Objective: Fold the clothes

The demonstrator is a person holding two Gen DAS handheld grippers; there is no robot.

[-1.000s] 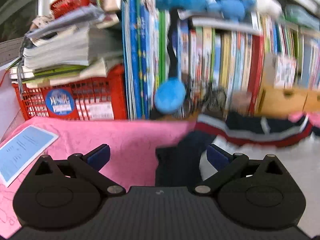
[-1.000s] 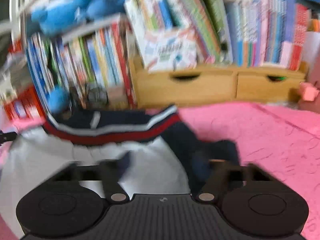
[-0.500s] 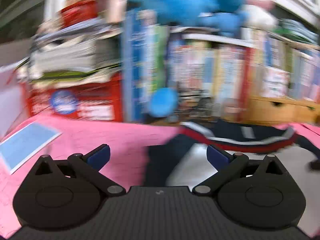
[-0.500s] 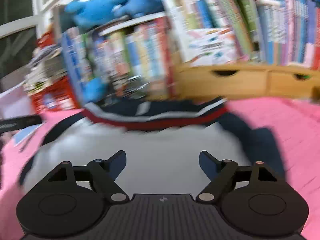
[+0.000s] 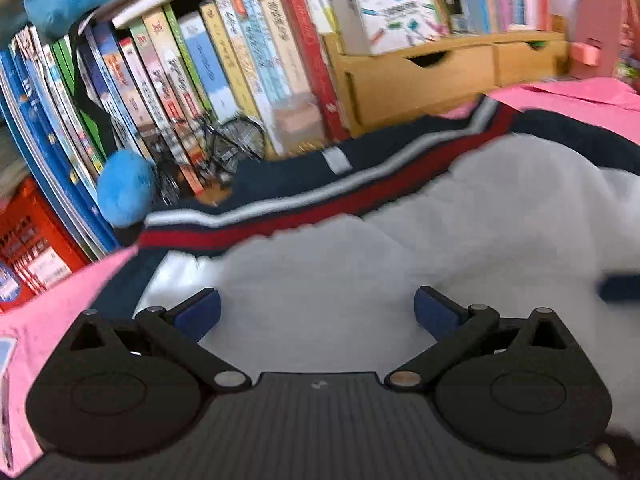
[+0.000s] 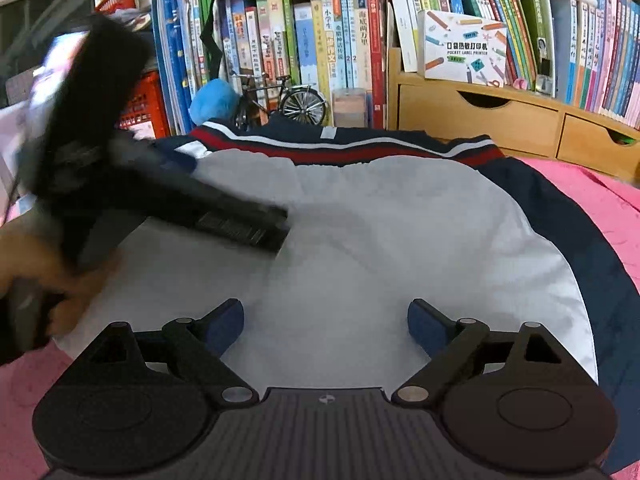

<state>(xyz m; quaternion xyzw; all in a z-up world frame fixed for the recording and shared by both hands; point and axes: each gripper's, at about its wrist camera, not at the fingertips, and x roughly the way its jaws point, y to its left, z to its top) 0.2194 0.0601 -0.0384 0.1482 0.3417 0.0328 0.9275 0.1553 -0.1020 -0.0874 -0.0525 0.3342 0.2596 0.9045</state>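
A navy jacket lies spread on the pink cloth with its white lining (image 6: 380, 248) up and a red, white and navy striped hem (image 6: 340, 146) at the far side. It also shows in the left wrist view (image 5: 360, 272). My left gripper (image 5: 316, 314) is open and empty, just above the lining near the jacket's left part. My right gripper (image 6: 325, 326) is open and empty over the near middle of the lining. The left gripper's black body (image 6: 132, 176) shows blurred in the right wrist view, over the jacket's left side.
A pink cloth (image 6: 592, 196) covers the table. Behind the jacket stand rows of books (image 6: 312, 48), a wooden drawer unit (image 6: 480, 116), a red basket (image 5: 24, 240), a blue plush ball (image 6: 214, 100) and a small model bicycle (image 6: 280, 98).
Both grippers have swung from the jacket's sides to over its white lining. The left gripper moved right and tilted. The jacket now lies flatter, with its lining spread out.
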